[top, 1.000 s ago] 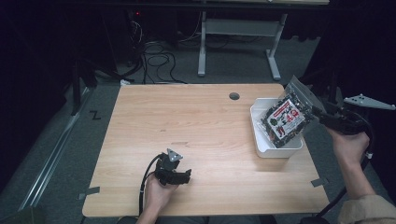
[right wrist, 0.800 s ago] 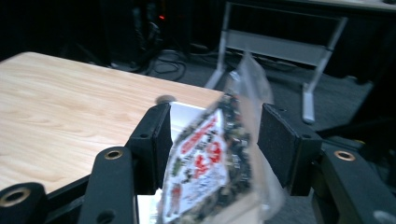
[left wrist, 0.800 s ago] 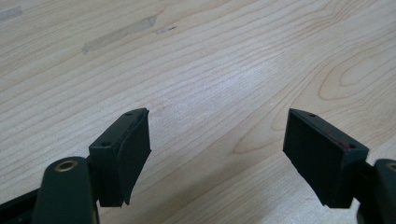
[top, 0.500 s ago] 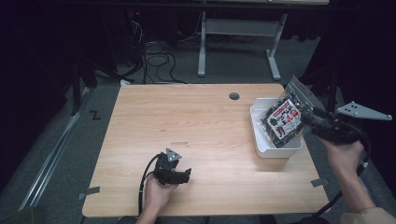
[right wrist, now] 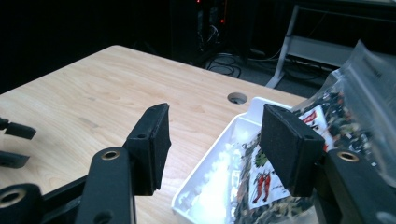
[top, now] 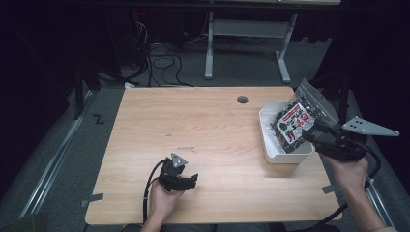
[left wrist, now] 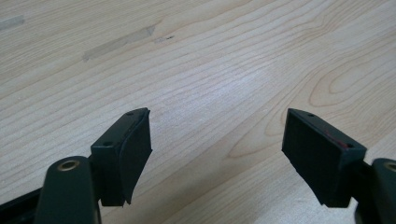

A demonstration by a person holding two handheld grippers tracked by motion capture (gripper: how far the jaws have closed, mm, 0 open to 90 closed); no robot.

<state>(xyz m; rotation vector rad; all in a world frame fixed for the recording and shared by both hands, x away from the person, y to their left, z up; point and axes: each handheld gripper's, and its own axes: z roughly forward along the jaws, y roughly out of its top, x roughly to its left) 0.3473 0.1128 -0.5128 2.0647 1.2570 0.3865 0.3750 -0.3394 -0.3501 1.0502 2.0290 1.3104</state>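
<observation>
My right gripper [top: 313,137] hangs at the table's right edge with its jaws spread and nothing between them, having just opened a little wider. The snack bag [top: 296,122] leans in the white bin [top: 288,156] just beside it, seemingly untouched. My left gripper [top: 192,181] rests near the front edge, jaws released over bare table [top: 203,125].

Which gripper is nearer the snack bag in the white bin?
Right. The right gripper sits open at the snack bag in the white bin; the left gripper rests far across the table, near its front edge.
</observation>
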